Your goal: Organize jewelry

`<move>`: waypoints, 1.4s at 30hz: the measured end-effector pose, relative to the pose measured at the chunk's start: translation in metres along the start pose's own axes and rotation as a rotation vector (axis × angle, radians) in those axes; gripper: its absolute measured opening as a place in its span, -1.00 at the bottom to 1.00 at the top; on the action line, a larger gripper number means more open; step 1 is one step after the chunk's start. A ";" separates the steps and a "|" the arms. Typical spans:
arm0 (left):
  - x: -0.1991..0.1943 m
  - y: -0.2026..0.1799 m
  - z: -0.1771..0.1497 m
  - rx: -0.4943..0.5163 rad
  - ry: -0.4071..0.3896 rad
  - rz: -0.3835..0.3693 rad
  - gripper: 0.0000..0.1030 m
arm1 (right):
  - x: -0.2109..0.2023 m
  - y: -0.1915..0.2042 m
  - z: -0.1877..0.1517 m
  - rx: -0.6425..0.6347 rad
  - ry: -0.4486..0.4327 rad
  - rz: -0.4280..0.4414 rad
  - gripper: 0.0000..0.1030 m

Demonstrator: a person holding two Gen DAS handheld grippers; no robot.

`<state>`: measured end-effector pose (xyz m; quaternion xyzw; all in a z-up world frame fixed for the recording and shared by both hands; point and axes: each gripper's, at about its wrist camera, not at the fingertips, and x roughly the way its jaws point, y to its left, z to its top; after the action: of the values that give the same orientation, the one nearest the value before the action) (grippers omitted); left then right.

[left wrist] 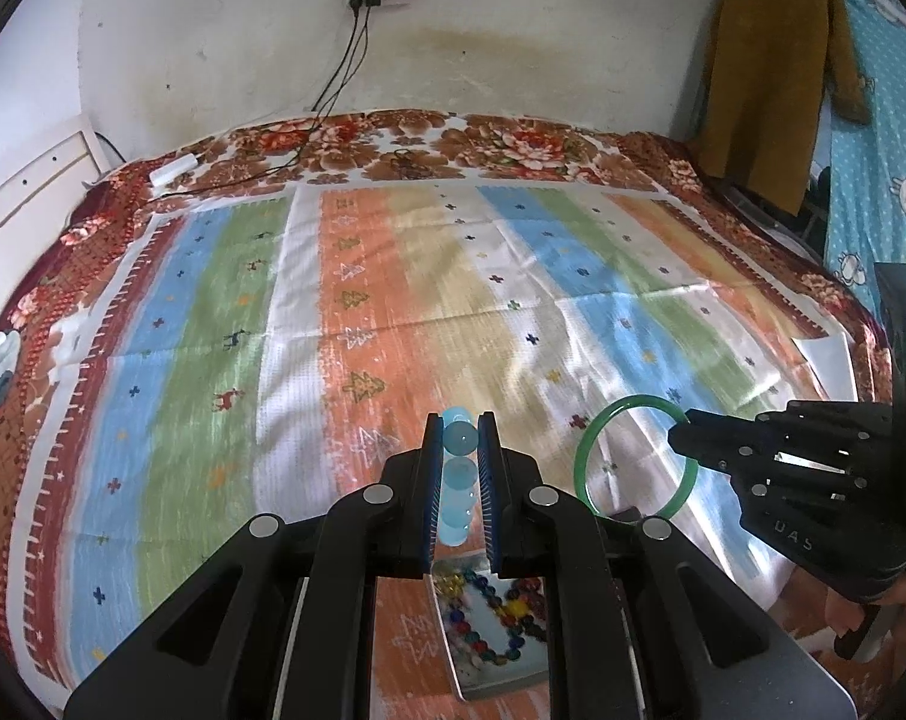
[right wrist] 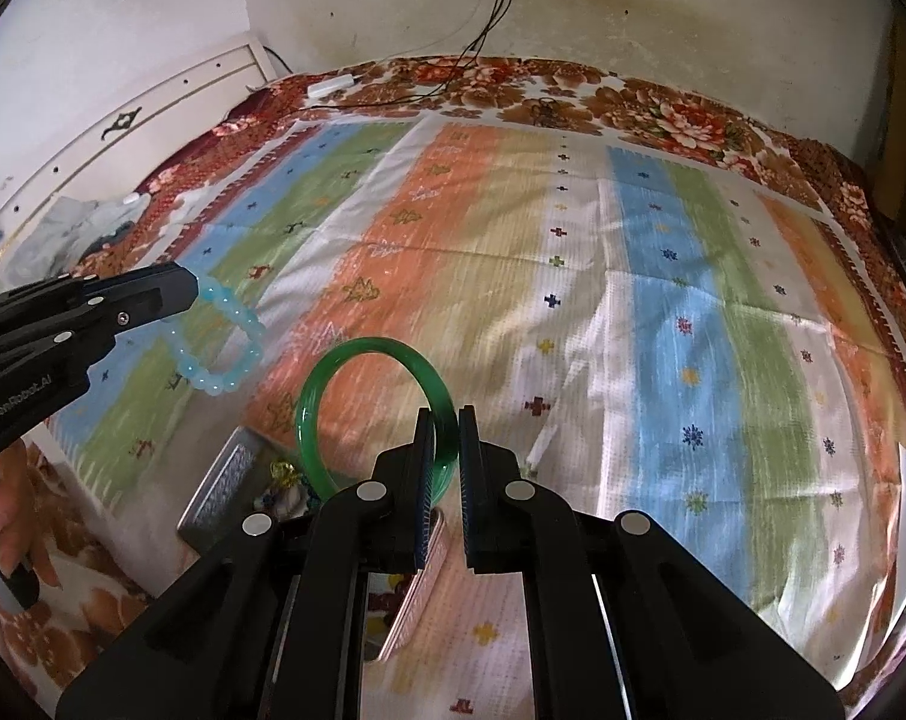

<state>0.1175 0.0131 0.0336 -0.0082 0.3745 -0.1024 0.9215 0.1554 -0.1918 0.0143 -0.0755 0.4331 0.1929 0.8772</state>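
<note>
Green bangle (right wrist: 369,396) between right gripper (right wrist: 447,420) jaws.

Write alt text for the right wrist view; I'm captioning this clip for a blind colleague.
The right gripper is shut on a green bangle above a striped cloth on a bed. At left, the left gripper holds a pale blue bead bracelet; a metal tray sits below.
</note>
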 end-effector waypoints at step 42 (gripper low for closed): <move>-0.017 -0.005 -0.064 -0.016 0.079 -0.038 0.15 | -0.031 -0.001 -0.046 0.002 -0.034 0.120 0.19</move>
<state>0.0603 0.0155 0.0003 -0.0188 0.4111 -0.1169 0.9039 0.1052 -0.2150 0.0109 -0.0454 0.4221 0.2462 0.8713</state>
